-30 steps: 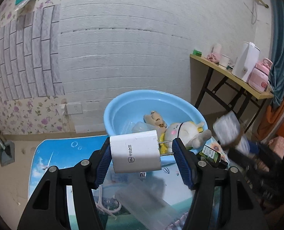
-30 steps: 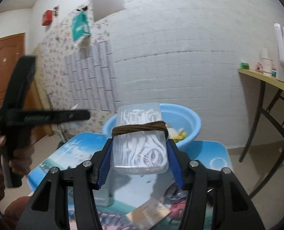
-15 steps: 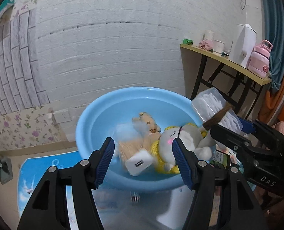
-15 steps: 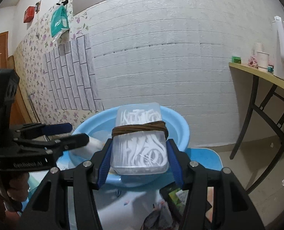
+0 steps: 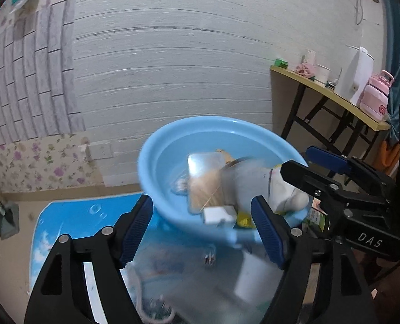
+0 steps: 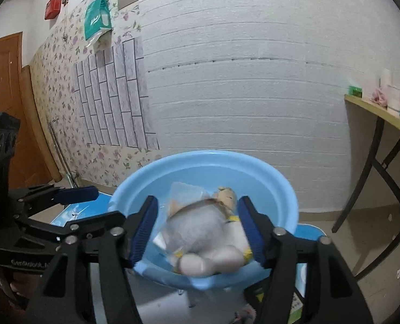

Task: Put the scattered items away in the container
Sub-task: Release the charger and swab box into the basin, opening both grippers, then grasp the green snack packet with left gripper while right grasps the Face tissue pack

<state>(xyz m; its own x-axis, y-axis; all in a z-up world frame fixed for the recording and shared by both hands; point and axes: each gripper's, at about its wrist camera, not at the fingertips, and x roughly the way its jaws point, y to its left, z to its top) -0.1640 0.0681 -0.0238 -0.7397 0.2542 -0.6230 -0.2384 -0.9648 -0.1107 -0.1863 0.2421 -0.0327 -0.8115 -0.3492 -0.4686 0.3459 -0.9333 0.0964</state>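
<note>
Inside blue basin (image 5: 156,162): white charger (image 5: 218,215), plush toy (image 6: 210,253), blurred clear box (image 6: 197,226). Left gripper (image 5: 202,224) and right gripper (image 6: 197,226) spread wide, gripping nothing. On table (image 5: 65,221), probably more clutter left.

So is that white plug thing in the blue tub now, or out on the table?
In. The white charger lies inside the blue tub, near its front edge, beside the soft toy.
</note>
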